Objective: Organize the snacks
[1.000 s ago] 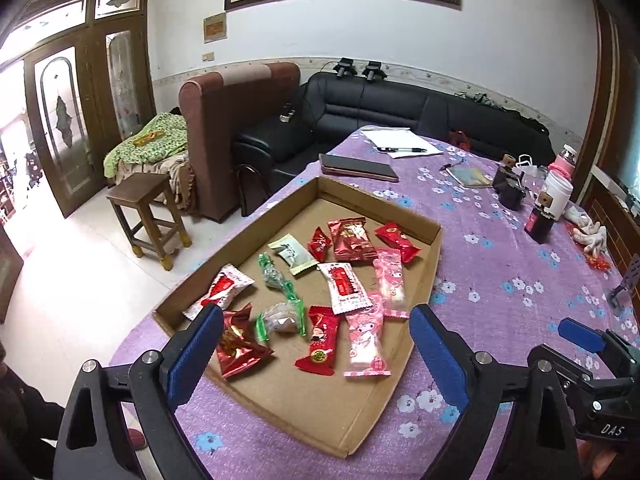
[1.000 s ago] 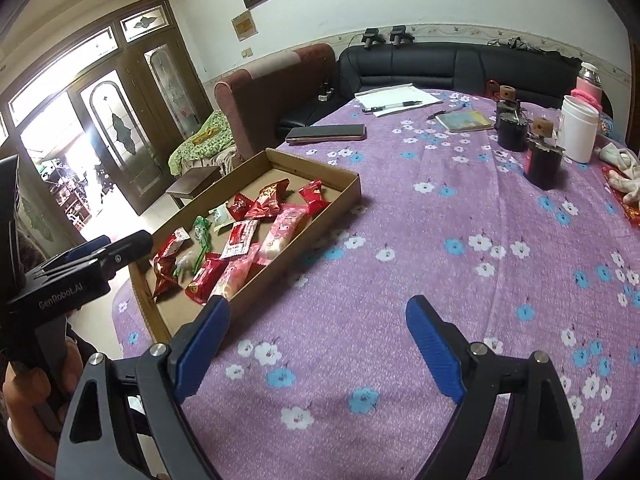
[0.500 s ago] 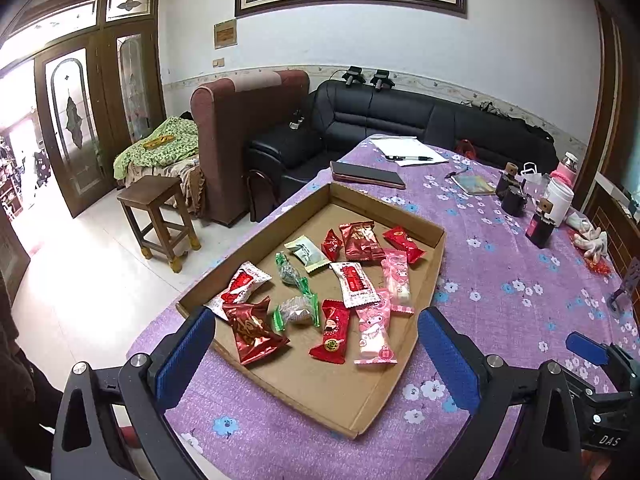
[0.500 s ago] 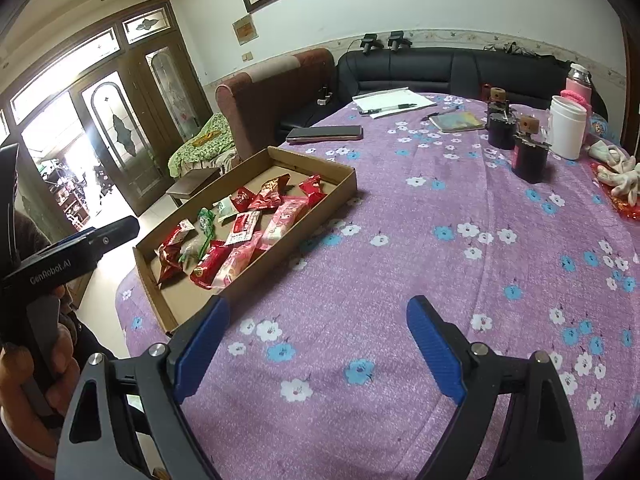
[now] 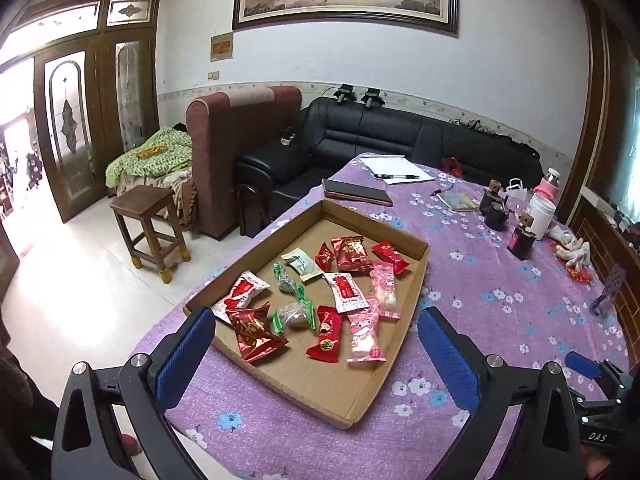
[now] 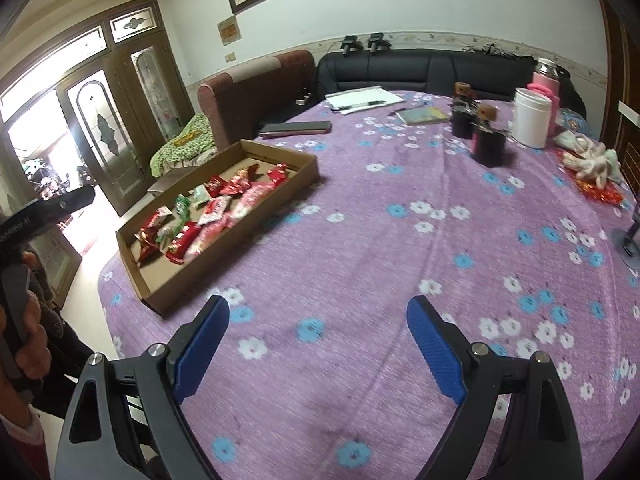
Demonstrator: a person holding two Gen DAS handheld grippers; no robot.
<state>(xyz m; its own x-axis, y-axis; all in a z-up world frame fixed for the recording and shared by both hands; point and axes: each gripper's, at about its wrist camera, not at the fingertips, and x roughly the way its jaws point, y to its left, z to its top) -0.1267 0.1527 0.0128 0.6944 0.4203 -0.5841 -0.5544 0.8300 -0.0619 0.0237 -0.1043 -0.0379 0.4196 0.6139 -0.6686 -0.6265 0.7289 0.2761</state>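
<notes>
A shallow cardboard tray lies on the purple flowered tablecloth. It holds several wrapped snacks: red packets, pink packets, green-wrapped sweets and a pale packet. My left gripper is open and empty, held above the tray's near end. My right gripper is open and empty over bare cloth, to the right of the tray. The snacks also show in the right wrist view.
At the table's far side are a dark notebook, papers with a pen, a booklet, dark jars, a white cup and a pink bottle. A wooden stool, armchair and black sofa stand beyond the table's edge.
Both grippers have drawn back and up from the tray, which looks smaller and farther. Both stay open. The snacks have not moved.
</notes>
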